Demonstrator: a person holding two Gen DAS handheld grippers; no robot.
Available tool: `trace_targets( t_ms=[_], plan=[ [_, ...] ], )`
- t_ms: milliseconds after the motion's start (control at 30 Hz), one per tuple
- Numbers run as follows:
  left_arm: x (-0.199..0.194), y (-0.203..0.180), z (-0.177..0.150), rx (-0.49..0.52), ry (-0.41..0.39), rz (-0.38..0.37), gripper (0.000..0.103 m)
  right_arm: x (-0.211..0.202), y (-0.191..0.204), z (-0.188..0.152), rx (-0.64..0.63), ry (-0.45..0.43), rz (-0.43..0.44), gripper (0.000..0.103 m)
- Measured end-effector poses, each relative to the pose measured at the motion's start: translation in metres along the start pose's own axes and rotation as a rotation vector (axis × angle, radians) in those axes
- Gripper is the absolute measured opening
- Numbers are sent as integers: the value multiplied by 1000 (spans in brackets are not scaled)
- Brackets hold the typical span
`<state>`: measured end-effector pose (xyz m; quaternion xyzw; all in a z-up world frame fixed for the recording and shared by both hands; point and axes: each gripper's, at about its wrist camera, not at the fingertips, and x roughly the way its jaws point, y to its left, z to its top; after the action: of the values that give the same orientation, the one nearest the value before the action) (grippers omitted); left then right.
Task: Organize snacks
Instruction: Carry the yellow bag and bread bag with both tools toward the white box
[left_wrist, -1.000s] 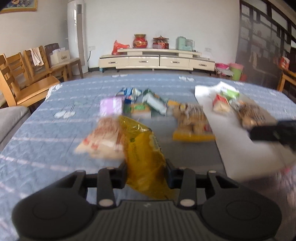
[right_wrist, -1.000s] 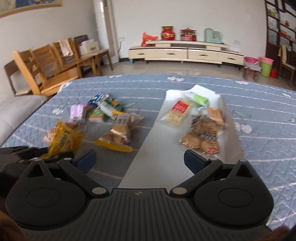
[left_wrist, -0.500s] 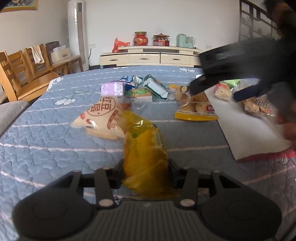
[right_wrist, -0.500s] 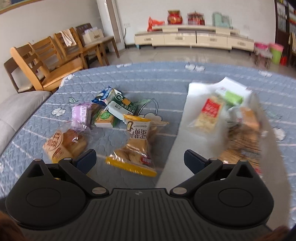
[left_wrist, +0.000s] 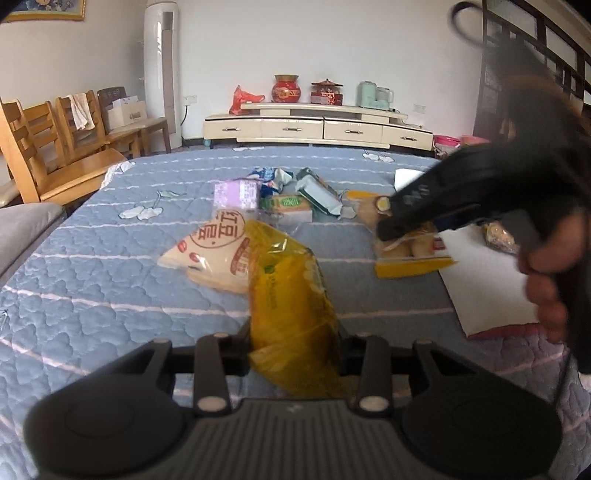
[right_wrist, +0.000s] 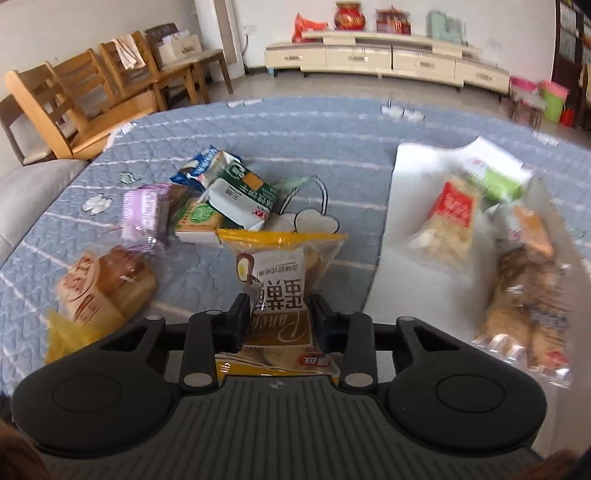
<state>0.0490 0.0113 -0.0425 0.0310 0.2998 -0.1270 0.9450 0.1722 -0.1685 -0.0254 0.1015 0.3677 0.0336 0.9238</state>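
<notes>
- Between the right tool's (right_wrist: 279, 321) jaws sits a yellow-edged bag of small cakes (right_wrist: 279, 280); the jaws have just been closing and now clamp its lower half, the bag lying on the blue quilted worktop (right_wrist: 332, 147).
- Just right of that bag lies a white sheet (right_wrist: 399, 258) carrying a red-labelled cracker pack (right_wrist: 448, 221), a green pack (right_wrist: 498, 181) and a clear bag of brown biscuits (right_wrist: 524, 295).
- To the left lie a bread bag (right_wrist: 105, 284), a purple packet (right_wrist: 144, 210) and a green-and-white pack (right_wrist: 240, 199), bunched close together.
- At the left tool (left_wrist: 293, 345), the jaws are closed tight on a yellow snack bag (left_wrist: 291, 295), which leans against the bread bag.
- Beyond it, a person's hand (left_wrist: 546, 280) grips the right tool.
</notes>
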Motion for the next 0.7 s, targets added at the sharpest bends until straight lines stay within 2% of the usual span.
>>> trace_targets(
  t_ms=[67,133,200,267,367,433,467,533,567,600,700],
  plan=[
    [-4,-1,2,1,-9,5,37,-14,-1,-7,-18,-29,6,40],
    [-9,-2,5,1,-21,15,37,-34,1,-15,-19,-56,12,33],
    [-15,-2,9,-1,-36,19,37,-52,1,-20,-18,-86,14,12],
    [-19,-3,12,2,-50,26,37,-67,-2,-26,-18,-99,26,12],
    [-23,-3,12,-1,-50,36,37,-70,-4,-35,-33,-68,38,12],
    [-28,-3,9,3,-55,44,37,-72,-13,-43,-15,-51,47,17],
    [-30,-3,8,5,-57,46,37,-71,-16,-47,-2,-35,59,25],
    [-31,0,9,2,-58,46,37,-73,-22,-51,6,-39,55,60],
    [-31,1,9,-1,-59,46,37,-72,-23,-52,-3,-47,56,93],
    [-31,2,9,-3,-62,45,37,-72,-22,-52,-16,-59,56,103],
    [-30,4,11,-11,-65,42,37,-72,-23,-47,-5,-67,47,103]
  ],
)
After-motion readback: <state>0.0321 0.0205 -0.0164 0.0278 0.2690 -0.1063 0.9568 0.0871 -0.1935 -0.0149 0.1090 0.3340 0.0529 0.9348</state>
